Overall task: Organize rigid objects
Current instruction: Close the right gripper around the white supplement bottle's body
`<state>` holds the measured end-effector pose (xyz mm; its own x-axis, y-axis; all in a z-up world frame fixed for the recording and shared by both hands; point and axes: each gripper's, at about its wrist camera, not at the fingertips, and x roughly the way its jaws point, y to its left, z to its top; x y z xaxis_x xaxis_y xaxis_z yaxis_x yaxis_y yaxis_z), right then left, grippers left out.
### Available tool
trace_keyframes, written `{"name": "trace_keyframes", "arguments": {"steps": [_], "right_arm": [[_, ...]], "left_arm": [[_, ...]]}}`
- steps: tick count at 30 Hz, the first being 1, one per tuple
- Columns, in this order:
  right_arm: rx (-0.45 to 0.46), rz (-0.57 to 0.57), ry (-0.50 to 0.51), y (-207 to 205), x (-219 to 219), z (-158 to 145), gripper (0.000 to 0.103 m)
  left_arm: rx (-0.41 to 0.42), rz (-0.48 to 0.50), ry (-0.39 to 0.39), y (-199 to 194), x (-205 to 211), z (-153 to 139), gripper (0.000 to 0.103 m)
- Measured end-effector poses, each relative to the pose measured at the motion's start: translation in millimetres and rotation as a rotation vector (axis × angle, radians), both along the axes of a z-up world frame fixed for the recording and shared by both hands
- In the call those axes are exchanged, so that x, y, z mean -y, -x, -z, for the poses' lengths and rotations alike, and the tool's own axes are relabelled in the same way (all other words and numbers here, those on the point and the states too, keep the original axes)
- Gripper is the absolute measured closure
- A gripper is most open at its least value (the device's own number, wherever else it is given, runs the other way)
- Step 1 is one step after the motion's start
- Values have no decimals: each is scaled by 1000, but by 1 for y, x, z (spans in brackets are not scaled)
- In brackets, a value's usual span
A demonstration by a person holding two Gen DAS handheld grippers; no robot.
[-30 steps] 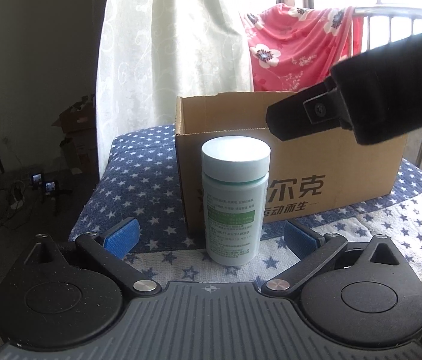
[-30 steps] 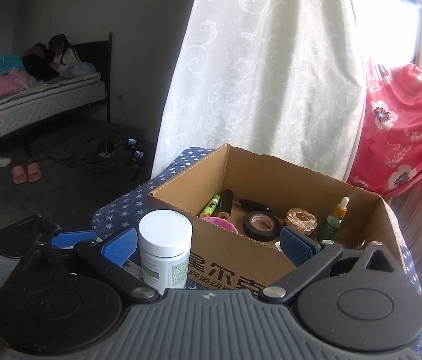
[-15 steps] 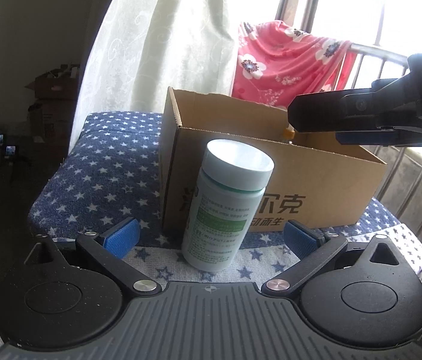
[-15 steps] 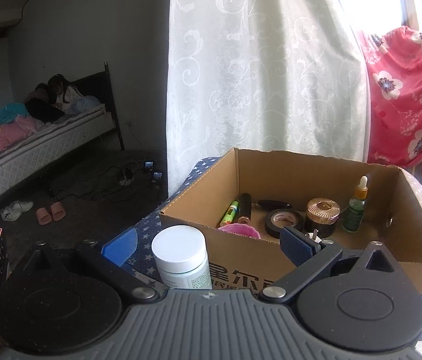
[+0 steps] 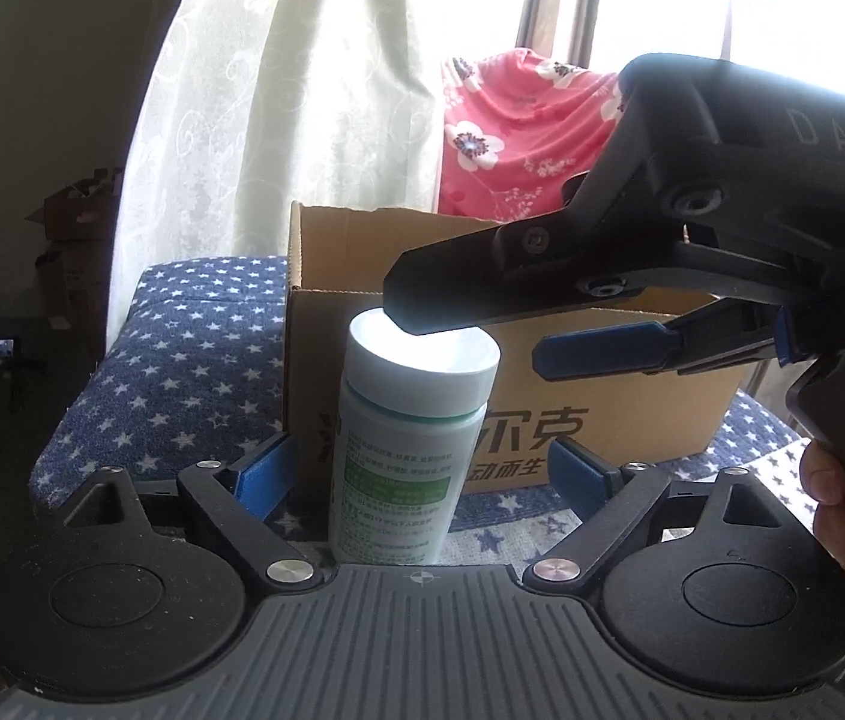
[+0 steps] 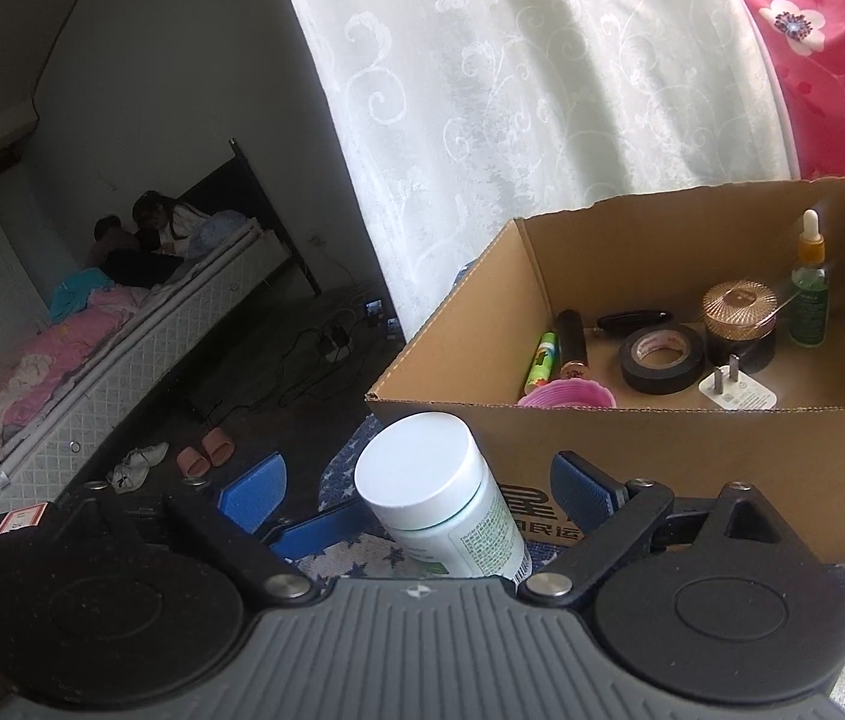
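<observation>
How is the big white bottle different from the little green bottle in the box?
The white bottle stands outside the cardboard box, on the starry cloth; the green dropper bottle stands inside. The white bottle is wide with a flat cap; the green dropper bottle is slim with a pointed top. Both stand upright and carry labels.

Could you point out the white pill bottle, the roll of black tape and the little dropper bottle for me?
white pill bottle (image 5: pixel 404 468), left wrist view, on its label.
roll of black tape (image 6: pixel 661 358), right wrist view, on its top rim.
dropper bottle (image 6: pixel 808 306), right wrist view, on its green body.
</observation>
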<state>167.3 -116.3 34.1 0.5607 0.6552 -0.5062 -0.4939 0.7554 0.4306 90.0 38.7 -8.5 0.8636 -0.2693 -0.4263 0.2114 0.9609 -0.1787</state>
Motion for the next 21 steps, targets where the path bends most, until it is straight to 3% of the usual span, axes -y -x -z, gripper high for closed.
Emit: {"name": "trace_keyframes", "arguments": {"steps": [4,6,9,21], "right_arm": [[-24,-13,6,-10,-4,9,23],[-35,-18,13,-11,-6,12,38],[-33,-5,7,-8,-3,13,41],[11,36,-7,23,23,-6,40]], "left_arm": [[-26,-12,6,-6,2,2,32],[-20,-23,-8,-5,3,3,40],[-19,-33,-7,-4,2,1,47],[-2,42,36,15,14,-17,47]]}}
